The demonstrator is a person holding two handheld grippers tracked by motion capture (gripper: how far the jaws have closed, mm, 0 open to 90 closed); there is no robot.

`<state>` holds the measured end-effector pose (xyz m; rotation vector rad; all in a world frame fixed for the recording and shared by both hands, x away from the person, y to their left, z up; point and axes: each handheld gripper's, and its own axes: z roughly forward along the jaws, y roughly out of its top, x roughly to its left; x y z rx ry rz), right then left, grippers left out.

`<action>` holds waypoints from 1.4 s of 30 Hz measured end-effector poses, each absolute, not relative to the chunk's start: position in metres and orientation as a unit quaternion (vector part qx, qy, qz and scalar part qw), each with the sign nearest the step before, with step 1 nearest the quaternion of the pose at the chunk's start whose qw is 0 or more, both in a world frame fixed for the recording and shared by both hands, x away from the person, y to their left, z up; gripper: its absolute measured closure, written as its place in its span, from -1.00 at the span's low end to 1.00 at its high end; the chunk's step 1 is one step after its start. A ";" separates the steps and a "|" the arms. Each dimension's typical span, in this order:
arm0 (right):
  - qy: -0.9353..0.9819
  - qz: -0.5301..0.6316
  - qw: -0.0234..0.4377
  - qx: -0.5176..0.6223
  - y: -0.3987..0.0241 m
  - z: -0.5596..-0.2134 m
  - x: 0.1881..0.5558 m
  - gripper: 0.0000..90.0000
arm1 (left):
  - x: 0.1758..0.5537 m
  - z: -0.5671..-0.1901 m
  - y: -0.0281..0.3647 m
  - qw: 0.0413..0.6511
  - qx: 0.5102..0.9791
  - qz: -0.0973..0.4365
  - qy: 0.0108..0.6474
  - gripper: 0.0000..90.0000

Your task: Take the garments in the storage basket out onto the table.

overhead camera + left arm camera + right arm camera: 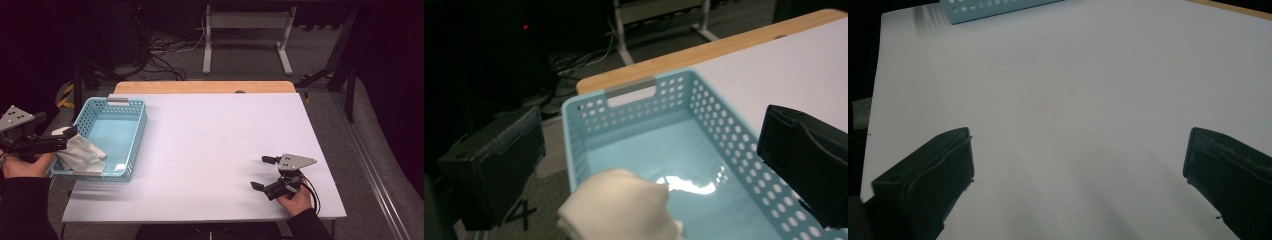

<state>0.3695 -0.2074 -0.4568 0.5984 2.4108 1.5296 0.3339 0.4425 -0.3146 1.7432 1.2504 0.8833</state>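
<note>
Nearest the person, the right claw (263, 173) rests low on the white surface (215, 150) at its near right corner, jaws spread wide and gripping nothing; the right gripper view looks between those jaws across bare surface to a strip of the blue basket (993, 8) far off.

On the other side, the left claw (67, 136) hangs at the basket's (136, 142) near left rim. A white cloth (80, 152) lies bunched over that rim, part inside the basket and part draped on its edge. In the left gripper view the jaws stand well apart on either side of the cloth (619, 210), which sits low between them without touching either pad, so the claw appears spread and has let go, or has not yet closed.

The step in hand looks like dropping the cloth into the basket. The next move calls for nudging or re-pinching the cloth so it clears the rim and settles on the basket floor.

The high view gives the cloth's drape over the edge; the left gripper view instead shows the glossy basket floor (684, 160) beyond it.
</note>
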 end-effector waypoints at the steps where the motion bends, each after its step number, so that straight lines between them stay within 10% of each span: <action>1: 0.821 0.521 0.112 0.204 -0.207 -0.457 0.370 -0.98 | 0.336 -0.317 0.445 0.389 0.687 0.346 0.507 -0.99; 42: 0.824 0.519 0.107 0.203 -0.206 -0.458 0.370 -0.98 | 0.353 -0.377 0.468 0.327 0.713 0.265 0.560 -0.99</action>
